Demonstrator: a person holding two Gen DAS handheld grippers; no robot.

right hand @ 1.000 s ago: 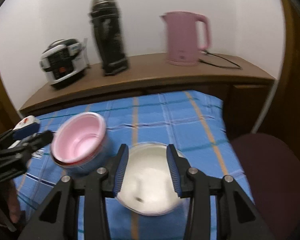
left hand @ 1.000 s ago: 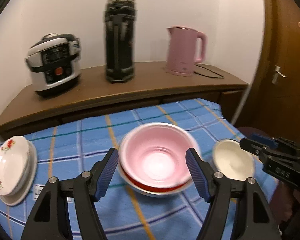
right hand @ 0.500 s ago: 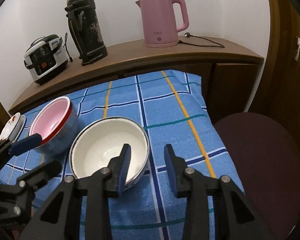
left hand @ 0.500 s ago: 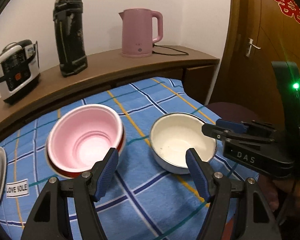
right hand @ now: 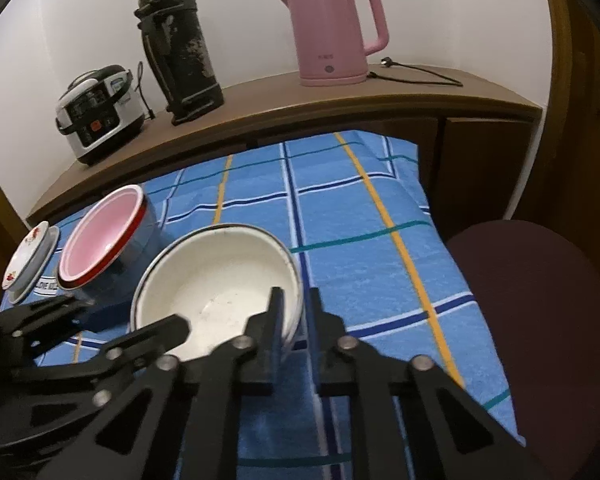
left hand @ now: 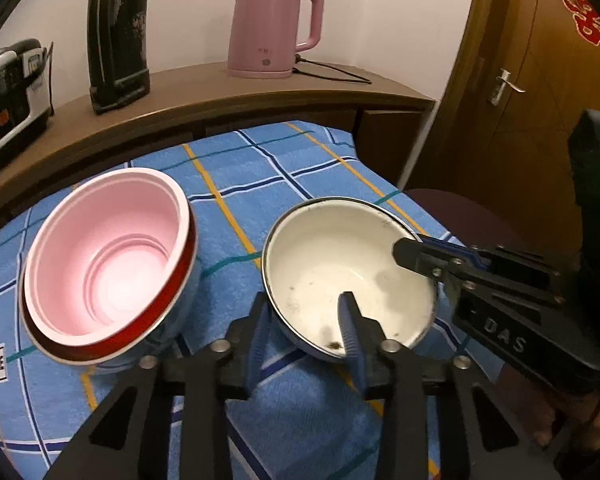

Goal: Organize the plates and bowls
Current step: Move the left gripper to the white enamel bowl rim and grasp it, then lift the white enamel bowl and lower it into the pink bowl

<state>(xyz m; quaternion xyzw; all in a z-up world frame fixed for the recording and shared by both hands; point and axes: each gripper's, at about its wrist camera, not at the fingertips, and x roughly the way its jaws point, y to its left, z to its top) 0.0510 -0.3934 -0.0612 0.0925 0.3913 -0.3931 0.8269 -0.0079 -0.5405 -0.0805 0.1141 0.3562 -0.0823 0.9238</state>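
Left wrist view, white bowl: we see the white bowl (left hand: 340,264) on the blue checked tablecloth (left hand: 300,168), toward the table's right edge, just beside the stacked pink bowl (left hand: 104,256).
Left wrist view, left gripper: our left gripper (left hand: 304,328) straddles the bowl's near rim, one finger outside the wall and one inside; the jaws are closing on it, and they look pressed to the wall.
Left wrist view, right gripper: our right gripper (left hand: 404,250) comes in from the right and its tip sits on the far-right rim.
Right wrist view, white bowl: the bowl (right hand: 220,280) lies near the table's front edge, with the pink bowl (right hand: 100,240) and the flowered plates (right hand: 30,254) in a row toward the left edge.
Right wrist view, right gripper: our right gripper (right hand: 294,312) is fully closed, pinching the bowl's right rim between its pads.
Right wrist view, left gripper: our left gripper (right hand: 100,320) reaches in low from the left, across the bowl's near-left rim.
Handling: we judge the bowl stiff, light and enamelled, so smooth and apt to slip or chip if dropped.
Where to hold: we think the thin rim is the only purchase; two opposite rim grips should keep it level for nesting into the pink stack.
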